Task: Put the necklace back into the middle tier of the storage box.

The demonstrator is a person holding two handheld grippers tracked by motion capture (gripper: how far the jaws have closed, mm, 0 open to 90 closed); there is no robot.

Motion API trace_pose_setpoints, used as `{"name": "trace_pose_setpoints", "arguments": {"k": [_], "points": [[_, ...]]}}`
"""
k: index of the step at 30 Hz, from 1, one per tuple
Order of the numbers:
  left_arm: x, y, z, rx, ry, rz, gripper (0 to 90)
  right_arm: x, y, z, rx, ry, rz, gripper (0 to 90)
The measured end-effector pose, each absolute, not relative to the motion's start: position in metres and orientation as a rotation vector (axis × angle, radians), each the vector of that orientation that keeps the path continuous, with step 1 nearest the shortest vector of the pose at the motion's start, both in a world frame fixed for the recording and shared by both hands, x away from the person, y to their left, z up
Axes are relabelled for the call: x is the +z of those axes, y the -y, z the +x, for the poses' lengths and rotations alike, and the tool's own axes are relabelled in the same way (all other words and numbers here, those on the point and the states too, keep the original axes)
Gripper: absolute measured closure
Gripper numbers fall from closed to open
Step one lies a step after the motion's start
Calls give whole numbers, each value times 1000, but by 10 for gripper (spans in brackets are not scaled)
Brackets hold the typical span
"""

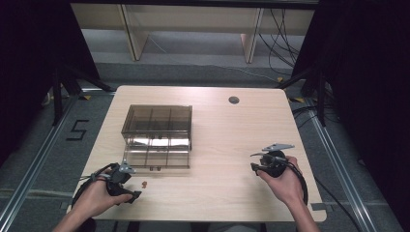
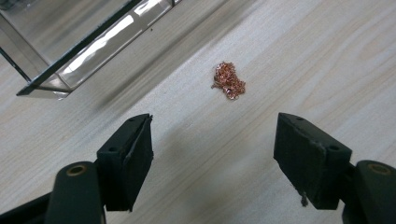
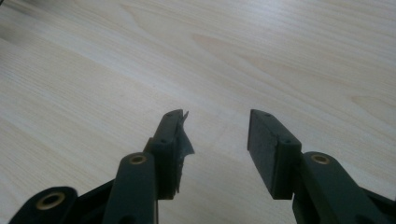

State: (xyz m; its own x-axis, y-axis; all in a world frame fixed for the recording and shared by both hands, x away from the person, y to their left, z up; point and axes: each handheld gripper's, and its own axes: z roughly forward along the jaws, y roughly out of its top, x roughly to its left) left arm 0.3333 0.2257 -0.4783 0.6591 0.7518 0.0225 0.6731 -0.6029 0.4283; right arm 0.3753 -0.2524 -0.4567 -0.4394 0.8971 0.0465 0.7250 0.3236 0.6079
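Copper chain (image 2: 228, 80) lies bunched beside the box (image 1: 157, 137). Left gripper (image 2: 212, 158), jaws apart, should straddle it low, then pinch the heap. Right gripper (image 3: 215, 149) idles with jaws apart.

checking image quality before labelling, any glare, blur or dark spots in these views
High view: bright glare on the transparent organizer box; table evenly lit, surroundings nearly black. Left gripper view: copper chain pile fairly sharp, the box edge glints and casts a soft shadow. Right gripper view: near jaws slightly soft, wood grain clear.
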Motion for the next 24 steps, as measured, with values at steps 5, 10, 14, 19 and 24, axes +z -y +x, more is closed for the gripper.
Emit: {"name": "trace_pose_setpoints", "arguments": {"k": [5,10,14,19,24], "points": [[-479,-223,334,273,-1132,2510,270,-457,253,375,813,-2301,1469,556],[-473,-219,336,285,-1122,2514,267,-458,252,376,823,-2325,1477,555],[-470,-215,339,283,-1119,2516,274,-457,251,375,820,-2307,1472,550],[-468,-209,345,264,-1107,2556,305,-458,250,375,825,-2300,1480,545],[-469,-206,349,237,-1133,2564,353,-457,250,375,823,-2300,1482,545]]}}
